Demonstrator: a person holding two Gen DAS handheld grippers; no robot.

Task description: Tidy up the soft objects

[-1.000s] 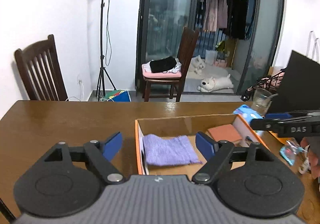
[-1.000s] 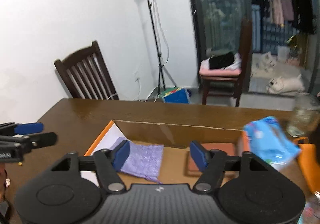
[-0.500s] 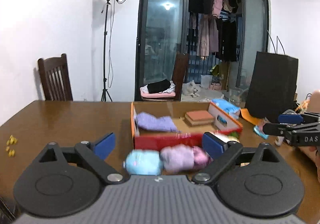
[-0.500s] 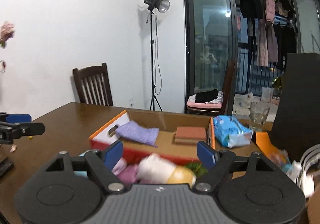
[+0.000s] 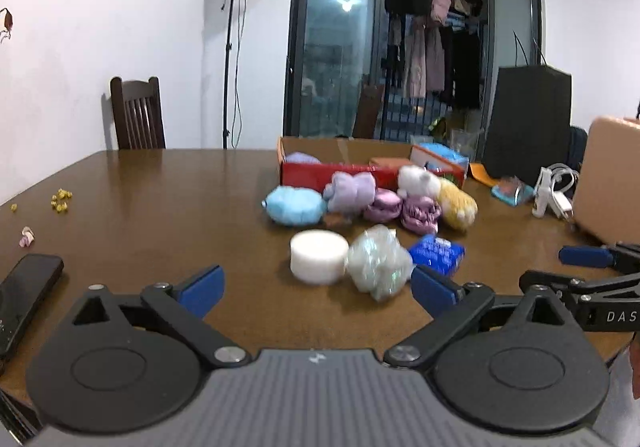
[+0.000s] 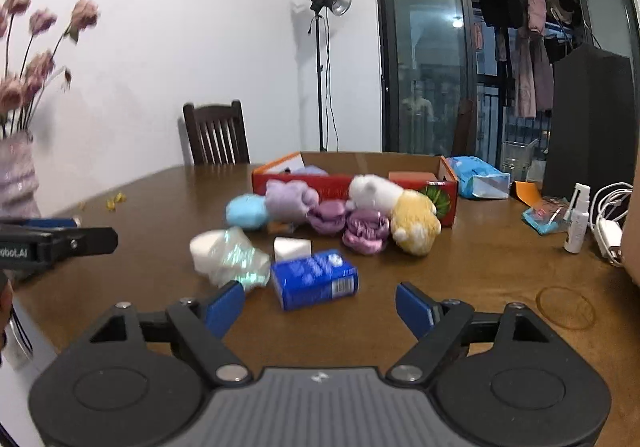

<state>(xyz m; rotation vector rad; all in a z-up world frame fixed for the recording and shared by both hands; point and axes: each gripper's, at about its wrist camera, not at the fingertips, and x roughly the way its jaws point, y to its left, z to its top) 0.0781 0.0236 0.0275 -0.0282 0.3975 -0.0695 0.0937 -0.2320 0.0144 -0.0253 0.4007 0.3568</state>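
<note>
Nearest, left gripper (image 5: 316, 287) and right gripper (image 6: 320, 305) both spread wide, gripping nothing, above bare brown table (image 5: 160, 215); beyond, one blue packet (image 6: 314, 279), one white puck (image 5: 319, 261), one crinkled wrap (image 5: 378, 261), then six plush toys (image 5: 360, 199) against one red box (image 5: 320, 173).

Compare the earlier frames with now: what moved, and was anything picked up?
Both grippers, left gripper and right gripper, pulled back from over the cardboard box, bringing the soft toys on the table into view. Nothing was grasped; both remain open. The purple cloth stays in the box.
</note>
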